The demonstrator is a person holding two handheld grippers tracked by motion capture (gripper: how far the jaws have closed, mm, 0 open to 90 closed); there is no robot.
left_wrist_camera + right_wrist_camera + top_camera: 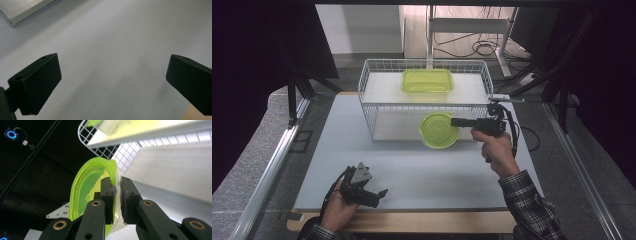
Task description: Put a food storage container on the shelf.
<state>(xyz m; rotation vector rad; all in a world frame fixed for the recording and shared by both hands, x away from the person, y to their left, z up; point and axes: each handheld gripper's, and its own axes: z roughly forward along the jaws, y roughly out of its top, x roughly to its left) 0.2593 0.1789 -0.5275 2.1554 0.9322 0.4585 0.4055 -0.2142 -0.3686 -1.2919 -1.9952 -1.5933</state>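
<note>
A round translucent green container [438,130] hangs in the air in front of the white wire basket [371,107], and my right gripper [458,122] is shut on its rim. In the right gripper view the black jaws pinch the green container [87,187] by its edge, and my right gripper [118,192] holds it tilted on its side. A rectangular green container [427,80] lies inside the basket at the back. My left gripper [379,193] rests near the table's front left edge. Its fingers [37,82] stand wide open over bare table with nothing between them.
The grey table top [427,175] has free room in its middle and front. Metal rails run along both sides of the table. Table legs and cables sit on the floor behind the basket.
</note>
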